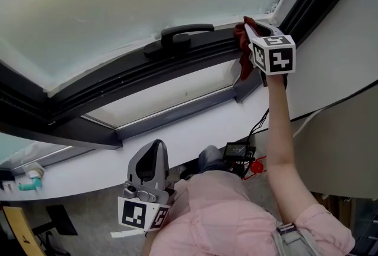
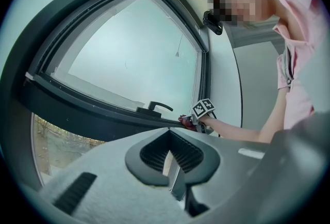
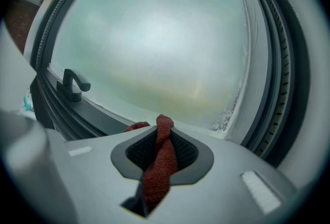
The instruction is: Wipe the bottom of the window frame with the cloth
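Observation:
A dark window frame (image 1: 142,72) runs slantwise under a frosted pane, with a black handle (image 1: 188,33) on its bottom rail. My right gripper (image 1: 255,29) is shut on a red cloth (image 1: 241,48) and holds it against the rail's right end, next to the corner. In the right gripper view the cloth (image 3: 157,171) is twisted between the jaws of the right gripper (image 3: 164,129) and the handle (image 3: 73,83) lies to the left. My left gripper (image 1: 156,147) hangs low near the person's body, jaws together with nothing in them. The left gripper view shows the left gripper (image 2: 170,140), the distant right gripper (image 2: 202,109) and the cloth (image 2: 187,122).
A lower glass pane (image 1: 171,95) sits beneath the frame. Black cables and a small device (image 1: 238,151) lie on the floor below. Teal and white items (image 1: 29,179) rest on the sill at far left. A white wall (image 1: 336,54) rises right of the window.

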Action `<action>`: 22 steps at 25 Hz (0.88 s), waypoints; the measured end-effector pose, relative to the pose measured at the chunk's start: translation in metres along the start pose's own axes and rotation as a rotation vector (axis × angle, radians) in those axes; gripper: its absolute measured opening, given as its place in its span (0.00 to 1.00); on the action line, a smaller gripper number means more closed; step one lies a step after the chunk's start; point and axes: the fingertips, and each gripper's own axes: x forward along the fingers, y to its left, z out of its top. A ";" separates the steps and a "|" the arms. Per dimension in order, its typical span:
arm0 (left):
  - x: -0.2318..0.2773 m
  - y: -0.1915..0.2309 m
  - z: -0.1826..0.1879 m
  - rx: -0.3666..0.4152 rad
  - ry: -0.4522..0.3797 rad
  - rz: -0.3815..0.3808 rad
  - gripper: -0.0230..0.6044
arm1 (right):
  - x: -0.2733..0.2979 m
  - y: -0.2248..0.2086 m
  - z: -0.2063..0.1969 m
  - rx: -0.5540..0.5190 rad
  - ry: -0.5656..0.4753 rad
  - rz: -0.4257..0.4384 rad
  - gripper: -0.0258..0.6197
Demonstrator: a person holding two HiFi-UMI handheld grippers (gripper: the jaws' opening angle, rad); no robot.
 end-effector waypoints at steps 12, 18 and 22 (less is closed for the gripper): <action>-0.012 0.011 0.008 -0.003 -0.019 -0.005 0.03 | 0.003 -0.024 -0.007 0.032 0.040 -0.065 0.14; -0.023 0.019 0.012 -0.003 -0.031 0.009 0.03 | 0.006 -0.040 -0.013 0.054 0.062 -0.104 0.14; -0.030 0.024 0.017 0.003 -0.046 0.023 0.03 | 0.003 -0.046 -0.013 0.061 0.083 -0.137 0.14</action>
